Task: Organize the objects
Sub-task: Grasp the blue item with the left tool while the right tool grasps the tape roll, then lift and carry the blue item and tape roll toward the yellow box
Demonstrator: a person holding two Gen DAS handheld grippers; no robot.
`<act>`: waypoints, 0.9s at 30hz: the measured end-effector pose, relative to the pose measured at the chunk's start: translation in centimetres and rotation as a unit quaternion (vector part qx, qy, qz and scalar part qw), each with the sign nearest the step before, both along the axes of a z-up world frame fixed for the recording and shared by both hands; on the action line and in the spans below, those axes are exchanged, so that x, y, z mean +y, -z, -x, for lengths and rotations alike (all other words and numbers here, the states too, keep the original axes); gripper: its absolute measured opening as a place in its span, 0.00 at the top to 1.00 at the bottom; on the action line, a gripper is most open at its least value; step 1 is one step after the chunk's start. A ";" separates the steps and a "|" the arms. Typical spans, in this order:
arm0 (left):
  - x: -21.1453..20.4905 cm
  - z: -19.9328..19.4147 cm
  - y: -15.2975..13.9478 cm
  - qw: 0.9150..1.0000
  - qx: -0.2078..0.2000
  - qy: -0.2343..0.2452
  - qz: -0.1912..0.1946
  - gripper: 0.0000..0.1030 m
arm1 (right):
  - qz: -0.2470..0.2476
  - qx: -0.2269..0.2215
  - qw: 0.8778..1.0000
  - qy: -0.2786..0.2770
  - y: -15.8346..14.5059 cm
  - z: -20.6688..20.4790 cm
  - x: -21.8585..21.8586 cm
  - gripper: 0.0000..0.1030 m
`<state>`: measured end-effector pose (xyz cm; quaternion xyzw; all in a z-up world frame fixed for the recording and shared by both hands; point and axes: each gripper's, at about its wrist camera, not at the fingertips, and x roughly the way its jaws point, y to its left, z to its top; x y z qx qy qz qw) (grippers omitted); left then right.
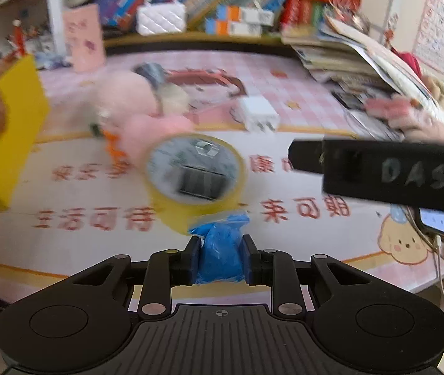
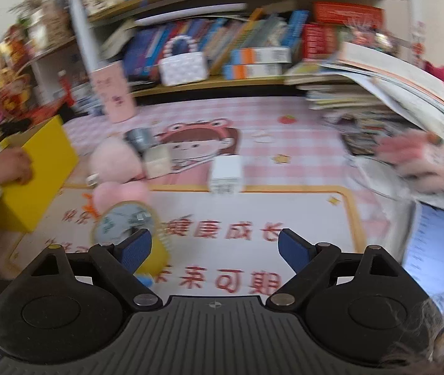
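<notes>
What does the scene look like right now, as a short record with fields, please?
left claw: shut on blue crumpled bag
right claw: open, holding nothing
tape roll: yellow, on the desk mat, just ahead of the left claw
yellow box: far left, a hand on it
white charger: mid-mat, standing alone
image quality: motion-blurred

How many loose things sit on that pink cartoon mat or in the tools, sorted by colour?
Yellow: 2, the yellow cardboard box and the yellow tape roll.
Blue: 1, the crumpled blue plastic wad in the left tool.
White: 1, the white plug adapter.
Pink: 1, the pink plush toy.
Total: 5.
</notes>
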<state>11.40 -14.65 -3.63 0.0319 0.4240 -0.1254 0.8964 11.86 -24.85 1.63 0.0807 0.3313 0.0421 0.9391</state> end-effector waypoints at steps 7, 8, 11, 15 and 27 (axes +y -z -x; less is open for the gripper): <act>5.9 1.1 -0.4 0.992 0.019 -0.121 -0.007 0.76 | 0.016 0.001 0.992 -0.128 1.3 -2.7 4.3 0.03; 6.6 1.4 -0.6 0.991 0.019 -0.134 -0.007 0.76 | 0.020 0.006 0.988 -0.151 1.6 -3.3 5.2 0.03; 8.6 2.3 -1.1 0.987 0.013 -0.163 -0.008 0.76 | 0.059 0.015 0.978 -0.201 2.8 -4.8 7.7 0.02; 9.6 3.3 -1.8 0.984 0.006 -0.177 -0.006 0.76 | 0.118 0.024 0.968 -0.220 4.4 -6.4 10.0 0.02; 11.0 3.5 -2.8 0.985 -0.008 -0.173 0.019 0.76 | 0.117 -0.012 0.974 -0.196 2.8 -7.1 9.7 0.20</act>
